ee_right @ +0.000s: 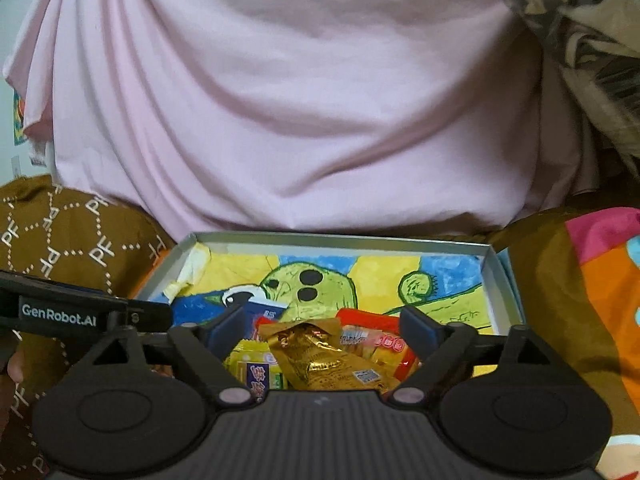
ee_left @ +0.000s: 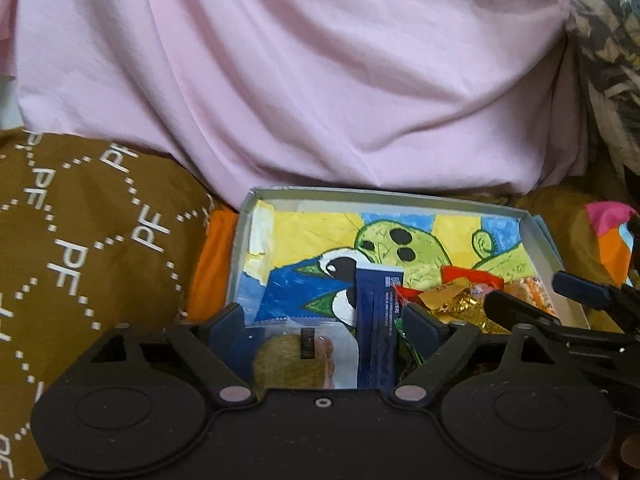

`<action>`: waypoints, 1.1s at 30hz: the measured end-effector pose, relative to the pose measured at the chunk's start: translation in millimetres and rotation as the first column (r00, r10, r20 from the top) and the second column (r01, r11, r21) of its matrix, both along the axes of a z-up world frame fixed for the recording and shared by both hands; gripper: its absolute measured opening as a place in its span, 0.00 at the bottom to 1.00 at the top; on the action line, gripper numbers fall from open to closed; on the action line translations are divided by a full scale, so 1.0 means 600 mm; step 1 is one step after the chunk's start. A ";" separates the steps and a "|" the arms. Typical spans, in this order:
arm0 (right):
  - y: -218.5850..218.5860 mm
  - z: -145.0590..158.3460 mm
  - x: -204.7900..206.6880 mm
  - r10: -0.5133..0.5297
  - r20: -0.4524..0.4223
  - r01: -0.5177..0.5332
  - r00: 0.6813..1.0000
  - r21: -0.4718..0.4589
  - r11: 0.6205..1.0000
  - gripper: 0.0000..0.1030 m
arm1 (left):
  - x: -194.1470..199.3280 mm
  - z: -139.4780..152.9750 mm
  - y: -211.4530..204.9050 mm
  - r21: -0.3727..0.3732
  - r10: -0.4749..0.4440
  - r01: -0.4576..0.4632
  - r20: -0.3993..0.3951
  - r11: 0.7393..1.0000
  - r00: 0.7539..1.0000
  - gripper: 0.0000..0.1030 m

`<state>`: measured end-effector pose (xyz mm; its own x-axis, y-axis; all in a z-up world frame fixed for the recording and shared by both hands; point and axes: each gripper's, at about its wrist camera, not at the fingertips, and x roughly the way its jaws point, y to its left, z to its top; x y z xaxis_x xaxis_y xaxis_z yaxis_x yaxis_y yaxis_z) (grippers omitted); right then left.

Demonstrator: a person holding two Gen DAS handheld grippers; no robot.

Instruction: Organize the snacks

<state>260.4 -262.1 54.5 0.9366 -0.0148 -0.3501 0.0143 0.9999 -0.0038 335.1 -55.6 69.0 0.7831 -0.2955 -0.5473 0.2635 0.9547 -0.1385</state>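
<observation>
Pink sheet [ee_left: 300, 80] behind; on brown bedding [ee_left: 80, 240], the shallow box [ee_left: 384, 194] held snacks near me. My left gripper [ee_left: 324, 320] and right gripper [ee_right: 324, 322] gaped empty. I judged the gold packet [ee_right: 324, 356] light, crinkly, best pinched by an edge.

The right gripper [ee_right: 323, 326] stands wide open over the box's [ee_right: 336, 239] near edge — a gold packet [ee_right: 332, 360] between its fingers, unpressed — red [ee_right: 378, 340] and yellow [ee_right: 256, 364] packets beside it.
</observation>
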 end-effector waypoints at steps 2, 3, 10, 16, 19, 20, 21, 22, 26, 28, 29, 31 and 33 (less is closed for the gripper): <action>0.001 0.005 -0.013 -0.008 0.018 0.008 1.000 -0.003 1.000 0.94 | -0.012 0.007 0.008 -0.011 0.023 -0.022 0.018 1.000 1.000 0.93; 0.001 0.007 -0.019 -0.013 0.026 0.013 1.000 -0.006 1.000 0.95 | -0.018 0.011 0.011 -0.014 0.031 -0.031 0.027 0.999 0.999 0.94; -0.004 0.020 -0.070 -0.030 0.064 0.030 0.998 0.002 1.000 1.00 | -0.066 0.027 0.019 -0.014 0.052 -0.051 0.066 0.999 0.996 0.98; -0.010 0.029 -0.116 -0.055 0.070 0.052 0.996 0.048 0.998 1.00 | -0.118 0.032 0.021 0.002 0.060 -0.061 0.115 0.998 0.992 0.99; -0.011 0.031 -0.142 -0.066 0.073 0.060 0.995 0.072 0.996 1.00 | -0.144 0.033 0.020 0.008 0.057 -0.059 0.132 0.998 0.990 0.99; -0.012 0.032 -0.149 -0.065 0.074 0.060 0.995 0.077 0.995 1.00 | -0.151 0.034 0.019 0.010 0.057 -0.059 0.138 0.998 0.989 0.99; -0.011 0.031 -0.158 -0.065 0.075 0.059 0.995 0.081 0.995 1.00 | -0.160 0.034 0.019 0.012 0.057 -0.059 0.145 0.998 0.988 0.99; -0.011 0.031 -0.165 -0.066 0.074 0.060 0.995 0.083 0.995 1.00 | -0.169 0.034 0.020 0.014 0.058 -0.060 0.152 0.998 0.987 0.99; -0.009 0.033 -0.192 -0.070 0.072 0.063 0.995 0.106 0.992 1.00 | -0.198 0.037 0.022 0.016 0.058 -0.062 0.176 0.998 0.983 0.99; -0.008 0.035 -0.206 -0.071 0.079 0.062 0.994 0.111 0.992 1.00 | -0.212 0.039 0.024 0.014 0.061 -0.064 0.184 0.998 0.981 0.99; -0.007 0.037 -0.214 -0.072 0.083 0.062 0.994 0.109 0.992 1.00 | -0.218 0.039 0.026 0.012 0.062 -0.065 0.186 0.998 0.981 0.99; -0.005 0.040 -0.228 -0.069 0.093 0.059 0.993 0.103 0.993 1.00 | -0.231 0.040 0.028 0.008 0.062 -0.064 0.189 0.998 0.980 0.99; -0.003 0.042 -0.242 -0.066 0.102 0.056 0.993 0.097 0.994 1.00 | -0.245 0.040 0.030 0.008 0.061 -0.064 0.193 0.998 0.979 0.99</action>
